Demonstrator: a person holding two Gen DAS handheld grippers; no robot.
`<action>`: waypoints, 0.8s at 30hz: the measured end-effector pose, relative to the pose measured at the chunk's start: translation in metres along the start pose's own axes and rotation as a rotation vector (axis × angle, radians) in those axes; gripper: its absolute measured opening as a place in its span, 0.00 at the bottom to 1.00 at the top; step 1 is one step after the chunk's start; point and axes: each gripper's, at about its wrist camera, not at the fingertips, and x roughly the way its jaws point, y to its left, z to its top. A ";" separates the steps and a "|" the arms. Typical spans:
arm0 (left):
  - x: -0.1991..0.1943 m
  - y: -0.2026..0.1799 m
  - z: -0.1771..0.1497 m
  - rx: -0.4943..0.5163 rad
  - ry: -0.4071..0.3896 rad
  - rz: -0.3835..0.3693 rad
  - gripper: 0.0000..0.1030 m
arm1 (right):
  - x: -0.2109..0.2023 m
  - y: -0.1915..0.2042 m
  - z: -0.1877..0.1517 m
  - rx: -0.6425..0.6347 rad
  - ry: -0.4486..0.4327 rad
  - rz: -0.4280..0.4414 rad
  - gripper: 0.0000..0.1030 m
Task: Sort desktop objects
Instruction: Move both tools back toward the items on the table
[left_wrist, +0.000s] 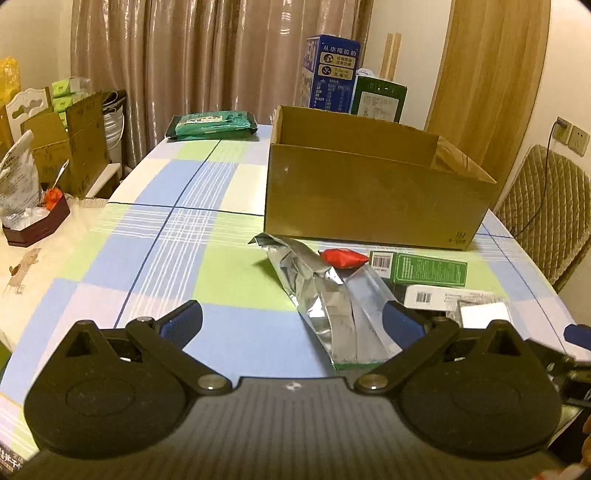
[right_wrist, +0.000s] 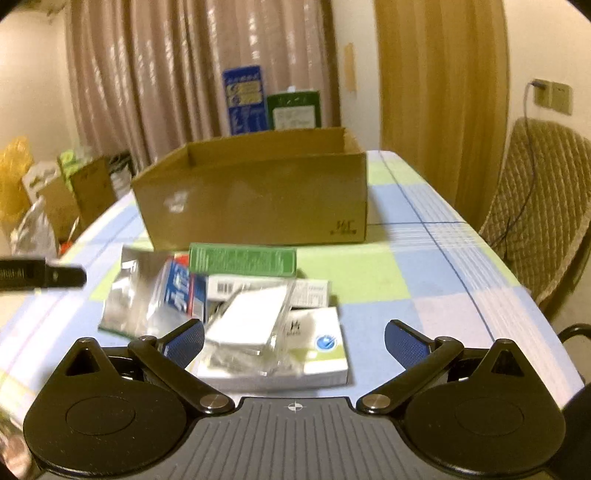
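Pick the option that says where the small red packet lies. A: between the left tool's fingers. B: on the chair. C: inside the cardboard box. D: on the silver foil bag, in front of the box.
D: in the left wrist view the red packet rests on the crumpled silver foil bag, just in front of the cardboard box.

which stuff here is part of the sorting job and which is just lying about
Job:
cardboard box
silver foil pouch
red packet
green carton
clear plastic case
white box

Lying about:
wet wipes pack
blue milk carton
quilted chair
curtain
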 end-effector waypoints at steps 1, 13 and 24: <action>-0.001 0.000 -0.001 0.004 -0.007 0.003 0.99 | 0.001 0.002 0.000 -0.008 -0.002 0.001 0.98; 0.011 -0.002 -0.002 0.023 -0.031 0.047 0.99 | 0.024 0.018 -0.009 -0.090 0.000 0.024 0.98; 0.026 0.003 -0.002 -0.003 0.062 0.055 0.99 | 0.046 0.029 -0.014 -0.118 0.022 0.028 0.97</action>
